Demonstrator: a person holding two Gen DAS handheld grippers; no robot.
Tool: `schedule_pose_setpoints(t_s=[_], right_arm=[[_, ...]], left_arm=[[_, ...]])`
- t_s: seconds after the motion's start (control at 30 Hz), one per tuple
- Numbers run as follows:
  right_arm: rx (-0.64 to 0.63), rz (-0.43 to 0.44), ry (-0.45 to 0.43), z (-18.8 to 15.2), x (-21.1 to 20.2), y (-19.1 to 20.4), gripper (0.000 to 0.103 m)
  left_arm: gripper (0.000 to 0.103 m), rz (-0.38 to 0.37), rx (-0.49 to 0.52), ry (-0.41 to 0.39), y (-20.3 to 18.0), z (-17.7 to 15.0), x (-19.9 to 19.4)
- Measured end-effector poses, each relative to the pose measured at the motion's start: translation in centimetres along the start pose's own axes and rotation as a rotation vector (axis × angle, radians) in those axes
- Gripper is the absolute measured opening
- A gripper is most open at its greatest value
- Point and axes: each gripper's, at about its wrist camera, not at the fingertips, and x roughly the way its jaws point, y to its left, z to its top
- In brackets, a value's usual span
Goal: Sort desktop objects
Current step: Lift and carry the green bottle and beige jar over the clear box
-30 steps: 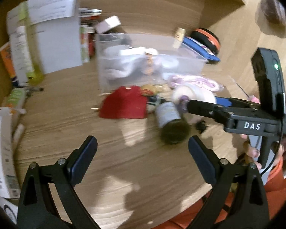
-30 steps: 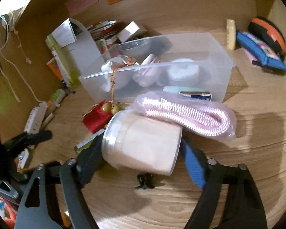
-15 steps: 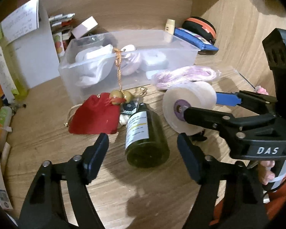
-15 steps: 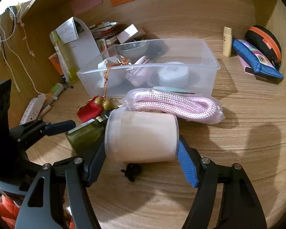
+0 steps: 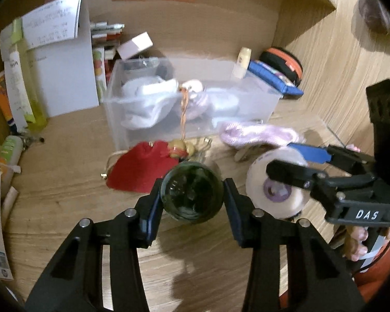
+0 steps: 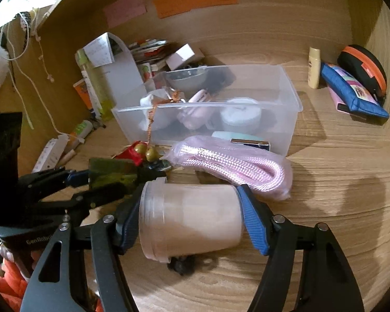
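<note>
In the left wrist view, the left gripper (image 5: 192, 199) was closing around the base of a dark green glass bottle (image 5: 192, 195) lying on the wooden desk (image 5: 65, 182). The bottle's long axis ran straight away from the tongs, so its neck was hidden behind its own base. The pads looked to be touching the glass, though motion blur left this uncertain. The red pouch (image 5: 137, 171) lay just beyond.

In the right wrist view, the right gripper (image 6: 189, 221) clasped a pale lidded jar (image 6: 192, 223) end to end, its axis crosswise. The clear plastic bin (image 6: 288, 130) stood ahead, behind the bagged pink rope (image 6: 234, 169). A small dark object under the jar was unidentifiable.
</note>
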Motion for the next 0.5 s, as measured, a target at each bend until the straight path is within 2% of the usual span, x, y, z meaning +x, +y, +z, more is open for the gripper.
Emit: schedule_pose_setpoints(t_s=[0.5], right_arm=[[0.0, 0.039, -0.05, 1.7, -1.9, 0.4, 0.065]], left_arm=[[0.041, -0.026, -0.032, -0.085, 0.4, 1.5, -1.8]])
